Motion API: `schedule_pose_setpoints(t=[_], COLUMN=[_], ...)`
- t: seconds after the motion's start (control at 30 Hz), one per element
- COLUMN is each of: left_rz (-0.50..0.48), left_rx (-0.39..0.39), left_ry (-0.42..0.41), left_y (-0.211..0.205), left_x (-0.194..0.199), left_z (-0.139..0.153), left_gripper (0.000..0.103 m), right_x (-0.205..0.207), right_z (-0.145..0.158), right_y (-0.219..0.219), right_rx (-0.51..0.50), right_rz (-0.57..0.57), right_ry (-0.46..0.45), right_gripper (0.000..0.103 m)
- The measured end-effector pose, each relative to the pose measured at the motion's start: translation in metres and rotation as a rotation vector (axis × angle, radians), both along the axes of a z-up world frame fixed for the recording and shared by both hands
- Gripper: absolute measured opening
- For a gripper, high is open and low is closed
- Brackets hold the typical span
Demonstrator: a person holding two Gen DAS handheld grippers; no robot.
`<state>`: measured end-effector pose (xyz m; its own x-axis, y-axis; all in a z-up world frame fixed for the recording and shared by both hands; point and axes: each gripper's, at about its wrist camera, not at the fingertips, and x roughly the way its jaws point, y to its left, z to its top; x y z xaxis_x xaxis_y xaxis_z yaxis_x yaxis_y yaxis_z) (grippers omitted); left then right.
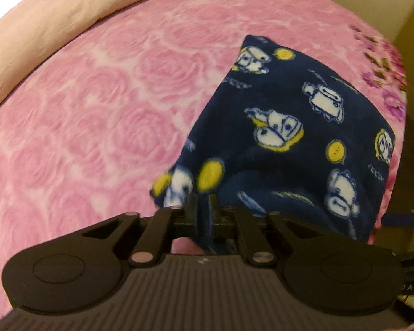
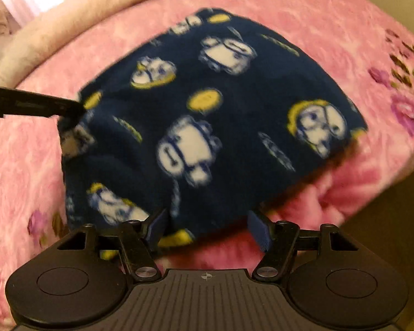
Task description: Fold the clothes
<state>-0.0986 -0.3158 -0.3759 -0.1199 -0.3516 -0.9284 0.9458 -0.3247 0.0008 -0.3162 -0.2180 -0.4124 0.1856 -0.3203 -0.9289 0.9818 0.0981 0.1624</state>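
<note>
A navy fleece garment point(image 1: 289, 138) printed with white cartoon figures and yellow discs lies folded on the pink blanket. In the left wrist view my left gripper point(image 1: 204, 204) is shut on a corner of it, a fold of cloth pinched between the black fingers and lifted a little. In the right wrist view the same garment point(image 2: 207, 110) spreads ahead, and the left gripper point(image 2: 74, 110) reaches in from the left onto its left corner. My right gripper point(image 2: 208, 226) stands open, its blue-padded fingers point(image 2: 157, 229) wide apart with the garment's near edge lying between them.
The bed is covered by a pink rose-patterned blanket point(image 1: 96, 110) with darker flowers along its right border point(image 2: 405, 110). A pale bolster point(image 1: 55, 16) runs along the far left. The bed's edge drops off at the right, near the garment point(image 2: 386, 187).
</note>
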Motion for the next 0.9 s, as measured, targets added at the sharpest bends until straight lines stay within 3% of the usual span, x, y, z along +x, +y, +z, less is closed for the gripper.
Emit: schedule_pose_setpoints(t=[0.1,0.23,0.6,0.9], left_rz=[0.064,0.116,0.174,0.291], left_rx=[0.045,0.068,0.048,0.054], left_ry=[-0.034,-0.030,-0.044,-0.017], left_y=[0.010,0.026,0.050,0.053], left_x=[-0.008,-0.013,-0.006,-0.010], left_z=[0.020,0.048,0.102,0.119], left_gripper=[0.021,0.029,0.034,0.035], right_x=[-0.005,-0.005,0.011,0.015], right_z=[0.014,0.043,0.102,0.108], right_y=[-0.006,-0.007,-0.017,-0.041], right_rx=[0.073,0.074,0.043,0.073], right_rz=[-0.003,0.000,0.080,0.218], right_ry=[0.003,-0.002,0.046,0.061], right_gripper=[0.067,0.067,0.067,0.067])
